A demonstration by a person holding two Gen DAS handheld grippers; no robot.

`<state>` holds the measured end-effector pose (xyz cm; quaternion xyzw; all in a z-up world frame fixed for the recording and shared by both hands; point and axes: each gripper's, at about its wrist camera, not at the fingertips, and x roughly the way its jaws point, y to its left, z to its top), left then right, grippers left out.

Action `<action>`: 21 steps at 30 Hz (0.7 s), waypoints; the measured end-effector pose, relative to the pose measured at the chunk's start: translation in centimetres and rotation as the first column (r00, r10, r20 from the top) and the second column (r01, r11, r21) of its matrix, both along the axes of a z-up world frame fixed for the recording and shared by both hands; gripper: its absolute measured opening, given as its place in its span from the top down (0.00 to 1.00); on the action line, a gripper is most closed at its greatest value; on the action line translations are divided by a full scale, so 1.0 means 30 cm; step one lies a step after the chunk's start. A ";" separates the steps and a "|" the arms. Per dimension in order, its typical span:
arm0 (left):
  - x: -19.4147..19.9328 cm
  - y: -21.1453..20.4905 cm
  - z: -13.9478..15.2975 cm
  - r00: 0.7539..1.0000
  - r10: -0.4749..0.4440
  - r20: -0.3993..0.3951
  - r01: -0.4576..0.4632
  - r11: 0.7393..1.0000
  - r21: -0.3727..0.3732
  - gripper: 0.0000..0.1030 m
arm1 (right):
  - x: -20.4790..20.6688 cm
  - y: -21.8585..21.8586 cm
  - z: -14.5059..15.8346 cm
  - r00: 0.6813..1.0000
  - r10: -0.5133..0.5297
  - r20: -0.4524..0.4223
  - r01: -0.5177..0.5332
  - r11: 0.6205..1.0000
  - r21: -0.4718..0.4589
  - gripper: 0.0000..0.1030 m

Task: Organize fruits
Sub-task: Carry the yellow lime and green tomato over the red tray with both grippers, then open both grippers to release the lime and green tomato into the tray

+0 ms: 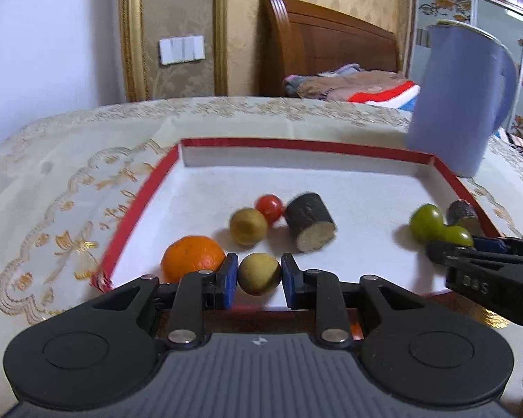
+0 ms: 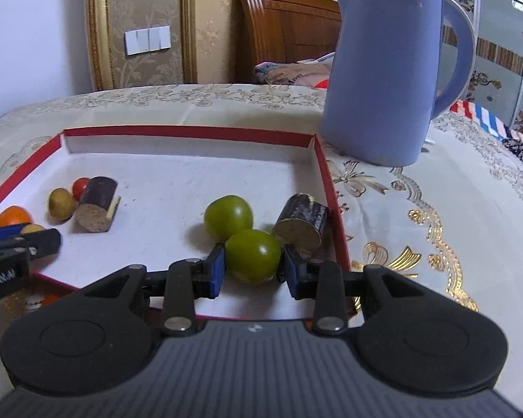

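A red-rimmed white tray (image 1: 139, 209) (image 2: 326, 181) lies on the table. My left gripper (image 1: 259, 275) is shut on a yellow-brown round fruit (image 1: 259, 273) at the tray's near edge, beside an orange (image 1: 191, 256). Behind it lie another yellow-brown fruit (image 1: 248, 226), a red tomato (image 1: 269, 207) and a dark sugarcane piece (image 1: 309, 221). My right gripper (image 2: 251, 264) is shut on a green fruit (image 2: 252, 254), touching a second green fruit (image 2: 228, 216) and another sugarcane piece (image 2: 301, 224) by the tray's right wall.
A blue kettle (image 2: 390, 69) stands on the embroidered tablecloth (image 2: 436, 209) just behind the tray's right far corner. A wooden headboard (image 1: 327, 41) and bedding lie behind the table. The right gripper also shows at the left wrist view's right edge (image 1: 477, 261).
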<state>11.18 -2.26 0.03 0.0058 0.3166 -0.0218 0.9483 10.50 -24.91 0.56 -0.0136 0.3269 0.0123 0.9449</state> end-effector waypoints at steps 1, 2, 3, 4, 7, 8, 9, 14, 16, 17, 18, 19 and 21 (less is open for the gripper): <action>0.007 -0.002 -0.002 1.000 0.001 -0.001 -0.001 1.000 0.009 0.75 | 0.007 0.000 0.000 1.000 -0.004 0.001 0.004 1.000 -0.003 0.68; 0.015 -0.003 -0.007 1.000 0.002 -0.007 -0.002 1.000 0.014 0.75 | 0.015 -0.001 0.000 1.000 -0.009 0.001 0.009 1.000 -0.001 0.68; 0.022 -0.005 -0.012 1.000 0.005 -0.009 -0.005 1.000 0.020 0.75 | 0.022 0.001 0.000 1.000 -0.014 0.002 0.014 1.000 -0.002 0.68; 0.026 -0.009 -0.014 1.000 0.009 -0.003 -0.009 0.999 0.035 0.75 | 0.031 0.004 -0.001 1.000 -0.018 0.003 0.018 1.000 -0.009 0.68; 0.039 -0.023 -0.017 1.000 0.009 0.009 -0.009 0.998 0.067 0.75 | 0.052 0.023 -0.004 1.000 -0.016 0.014 0.017 0.999 -0.038 0.68; 0.041 -0.023 -0.017 1.000 0.011 0.009 -0.011 0.998 0.067 0.75 | 0.056 0.027 -0.005 1.000 -0.016 0.016 0.016 0.999 -0.043 0.68; 0.043 -0.023 -0.018 1.000 0.009 0.006 -0.009 0.998 0.064 0.75 | 0.058 0.029 -0.005 1.000 -0.014 0.018 0.015 0.999 -0.047 0.68; 0.051 -0.016 -0.024 1.000 0.016 0.007 -0.016 0.998 0.063 0.74 | 0.043 0.016 -0.004 1.000 -0.013 0.016 0.013 1.000 -0.018 0.68; 0.054 -0.013 -0.025 1.000 0.015 0.009 -0.016 0.998 0.061 0.74 | 0.041 0.018 -0.006 1.000 -0.012 0.019 0.012 1.000 -0.024 0.68; 0.056 -0.012 -0.027 1.000 0.022 0.008 -0.023 0.998 0.066 0.74 | 0.040 0.019 -0.007 1.000 -0.014 0.019 0.014 1.000 -0.022 0.68; 0.059 -0.010 -0.029 1.000 0.028 0.008 -0.029 0.997 0.067 0.74 | 0.040 0.018 -0.008 1.000 -0.015 0.019 0.016 1.000 -0.019 0.67; 0.061 -0.009 -0.031 1.000 0.030 0.009 -0.030 0.997 0.065 0.74 | 0.039 0.015 -0.009 1.000 -0.019 0.019 0.020 1.000 -0.014 0.66; 0.063 -0.003 -0.030 0.999 0.031 0.007 -0.032 0.998 0.051 0.74 | 0.037 0.008 -0.010 0.999 -0.033 0.019 0.033 0.999 -0.007 0.58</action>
